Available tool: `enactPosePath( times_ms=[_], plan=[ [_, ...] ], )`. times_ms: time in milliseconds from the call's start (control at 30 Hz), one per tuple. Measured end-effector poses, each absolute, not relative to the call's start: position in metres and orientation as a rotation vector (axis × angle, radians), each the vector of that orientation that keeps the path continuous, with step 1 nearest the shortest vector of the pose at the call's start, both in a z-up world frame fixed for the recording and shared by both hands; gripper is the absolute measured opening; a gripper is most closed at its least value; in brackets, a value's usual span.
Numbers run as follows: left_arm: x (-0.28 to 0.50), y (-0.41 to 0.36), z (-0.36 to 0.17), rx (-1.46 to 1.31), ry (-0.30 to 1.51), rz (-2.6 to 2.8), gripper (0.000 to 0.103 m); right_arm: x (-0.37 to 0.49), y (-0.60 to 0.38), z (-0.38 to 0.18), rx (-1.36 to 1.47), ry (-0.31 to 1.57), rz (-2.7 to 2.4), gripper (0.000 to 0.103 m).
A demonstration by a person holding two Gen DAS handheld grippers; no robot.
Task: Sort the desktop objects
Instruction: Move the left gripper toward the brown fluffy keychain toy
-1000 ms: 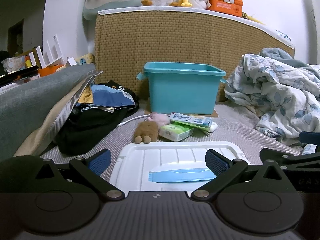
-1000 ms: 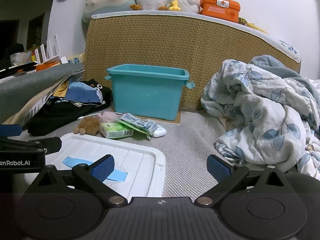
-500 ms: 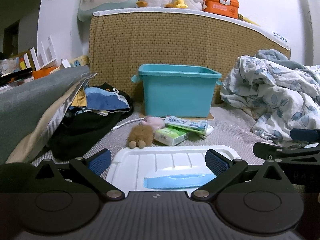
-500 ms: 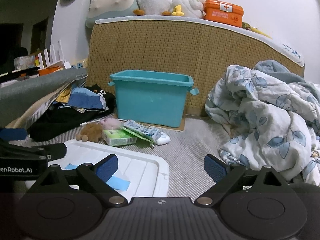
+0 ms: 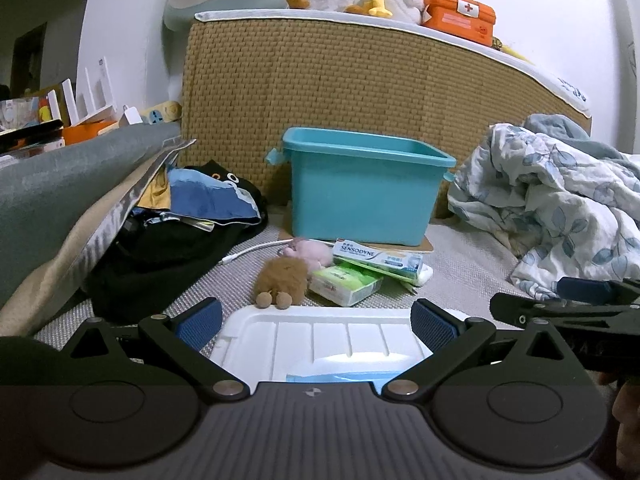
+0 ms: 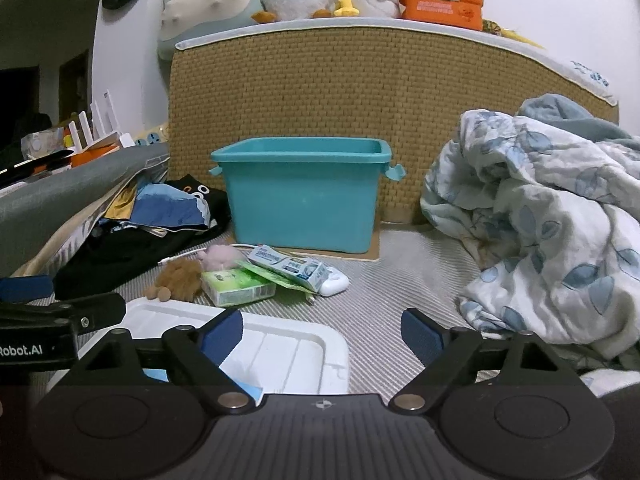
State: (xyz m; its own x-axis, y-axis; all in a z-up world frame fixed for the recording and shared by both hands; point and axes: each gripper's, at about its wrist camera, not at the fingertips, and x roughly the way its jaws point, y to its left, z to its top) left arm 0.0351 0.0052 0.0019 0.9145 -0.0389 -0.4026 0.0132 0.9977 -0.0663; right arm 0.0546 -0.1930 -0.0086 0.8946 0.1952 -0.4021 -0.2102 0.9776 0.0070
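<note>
A teal plastic bin (image 5: 362, 192) (image 6: 304, 194) stands open-topped against the woven headboard. In front of it lie a brown plush toy (image 5: 282, 280) (image 6: 178, 278), a pink plush (image 5: 308, 249) (image 6: 220, 254), a green tissue pack (image 5: 346, 284) (image 6: 238, 288), a Sensodyne toothpaste box (image 5: 378, 260) (image 6: 286, 264) and a white cable (image 5: 252, 251). A white bin lid (image 5: 320, 340) (image 6: 280, 350) with a blue handle lies nearest. My left gripper (image 5: 316, 322) hangs open over the lid. My right gripper (image 6: 322, 334) is open at the lid's right edge. Neither holds anything.
Dark and blue clothes (image 5: 180, 224) (image 6: 160, 216) are piled on the left beside a grey cushion (image 5: 60, 172). A crumpled leaf-print quilt (image 5: 560, 208) (image 6: 548, 232) fills the right. Plush toys and an orange first-aid box (image 5: 460, 14) (image 6: 440, 2) sit on the headboard.
Both grippers have lifted and drawn back a little, so the lid sits lower in each view. Both stay open and no object has moved.
</note>
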Motion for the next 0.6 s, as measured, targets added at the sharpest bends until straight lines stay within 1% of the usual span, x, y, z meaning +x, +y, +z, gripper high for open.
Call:
enactPosePath(
  times_ms=[600],
  plan=[
    [0.095,0.014,-0.005,-0.045,0.443,-0.016,0.103,0.086,-0.192,-0.012,-0.025,0.407,0.206,0.086]
  ],
)
